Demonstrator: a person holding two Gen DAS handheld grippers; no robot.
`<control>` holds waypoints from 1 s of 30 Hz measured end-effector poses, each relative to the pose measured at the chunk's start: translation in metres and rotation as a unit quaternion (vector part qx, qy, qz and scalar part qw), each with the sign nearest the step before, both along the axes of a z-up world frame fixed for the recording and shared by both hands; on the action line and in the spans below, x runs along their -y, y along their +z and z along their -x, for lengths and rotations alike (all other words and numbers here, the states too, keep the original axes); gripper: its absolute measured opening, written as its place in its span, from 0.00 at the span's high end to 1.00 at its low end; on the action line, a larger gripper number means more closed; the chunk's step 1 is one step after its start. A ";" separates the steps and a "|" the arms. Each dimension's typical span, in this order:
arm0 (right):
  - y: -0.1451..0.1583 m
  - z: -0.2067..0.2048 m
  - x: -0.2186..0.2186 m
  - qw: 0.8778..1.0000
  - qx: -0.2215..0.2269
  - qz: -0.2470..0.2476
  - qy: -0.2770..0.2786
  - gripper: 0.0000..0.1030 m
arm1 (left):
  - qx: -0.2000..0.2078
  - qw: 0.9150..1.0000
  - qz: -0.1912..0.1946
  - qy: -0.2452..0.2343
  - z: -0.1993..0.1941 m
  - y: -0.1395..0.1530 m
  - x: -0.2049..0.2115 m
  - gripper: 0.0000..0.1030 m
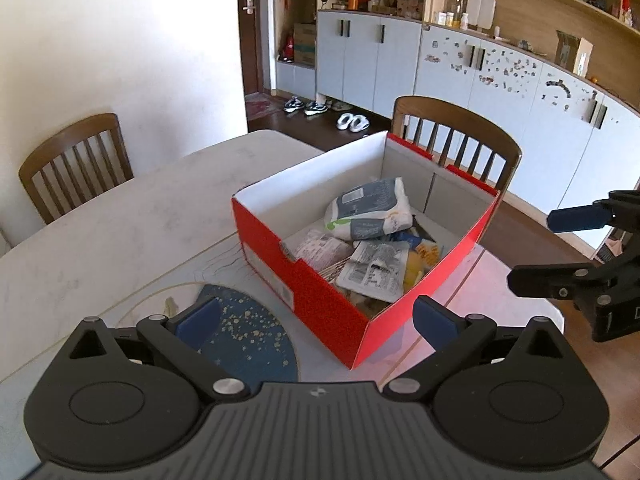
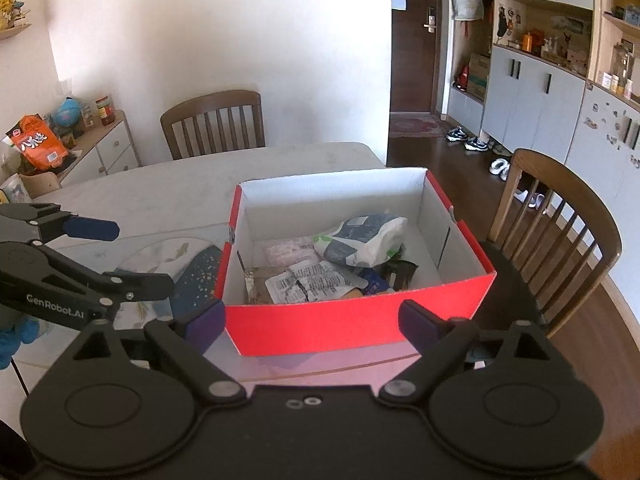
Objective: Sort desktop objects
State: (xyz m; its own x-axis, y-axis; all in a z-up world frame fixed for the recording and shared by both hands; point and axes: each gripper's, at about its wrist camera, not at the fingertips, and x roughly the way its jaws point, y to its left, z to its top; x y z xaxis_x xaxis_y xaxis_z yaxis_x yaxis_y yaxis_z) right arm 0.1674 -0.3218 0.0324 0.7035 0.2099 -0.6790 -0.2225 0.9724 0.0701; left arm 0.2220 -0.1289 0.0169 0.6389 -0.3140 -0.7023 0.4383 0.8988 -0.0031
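Observation:
A red cardboard box (image 1: pixel 316 300) with a white inside stands on the table; it also shows in the right wrist view (image 2: pixel 352 324). Inside lie several packets: a grey-and-white pack (image 1: pixel 370 210) on top, also in the right wrist view (image 2: pixel 360 238), a white printed sachet (image 1: pixel 376 270) and a pink pack (image 2: pixel 290 252). My left gripper (image 1: pixel 316 320) is open and empty, just before the box's near corner. My right gripper (image 2: pixel 312 322) is open and empty, in front of the box's near wall. Each gripper shows in the other's view, the right (image 1: pixel 560 248) and the left (image 2: pixel 116 256).
A white marble table (image 1: pixel 120 220) with a dark blue speckled mat (image 1: pixel 248 336) left of the box. Wooden chairs stand at the far side (image 2: pixel 214 124) and right of the box (image 2: pixel 560 216). A side cabinet with snack bags (image 2: pixel 40 144) is far left. Wall cabinets stand behind.

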 end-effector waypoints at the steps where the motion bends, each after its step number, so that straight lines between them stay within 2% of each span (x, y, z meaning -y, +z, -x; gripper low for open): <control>1: 0.000 0.001 0.000 1.000 -0.001 0.000 -0.002 0.09 | 0.002 1.000 -0.005 -0.001 0.001 -0.001 0.000 0.00; 3: -0.001 0.003 -0.001 1.000 -0.002 -0.002 -0.004 0.09 | 0.005 1.000 -0.013 -0.002 0.004 -0.002 0.001 0.00; 13: -0.004 0.011 -0.005 1.000 -0.007 0.000 -0.004 0.09 | -0.008 1.000 0.001 -0.026 0.014 -0.003 0.002 0.00; 30: -0.009 0.018 -0.003 1.000 -0.012 -0.001 -0.008 0.09 | -0.011 1.000 -0.009 -0.024 0.019 -0.010 0.003 0.00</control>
State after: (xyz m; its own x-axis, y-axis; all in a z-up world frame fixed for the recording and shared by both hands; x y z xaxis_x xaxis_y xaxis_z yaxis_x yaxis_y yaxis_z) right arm 0.1495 -0.3185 0.0229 0.6897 0.2005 -0.6957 -0.2052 0.9756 0.0778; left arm 0.2028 -0.1320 0.0072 0.6075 -0.3307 -0.7222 0.4802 0.8772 0.0023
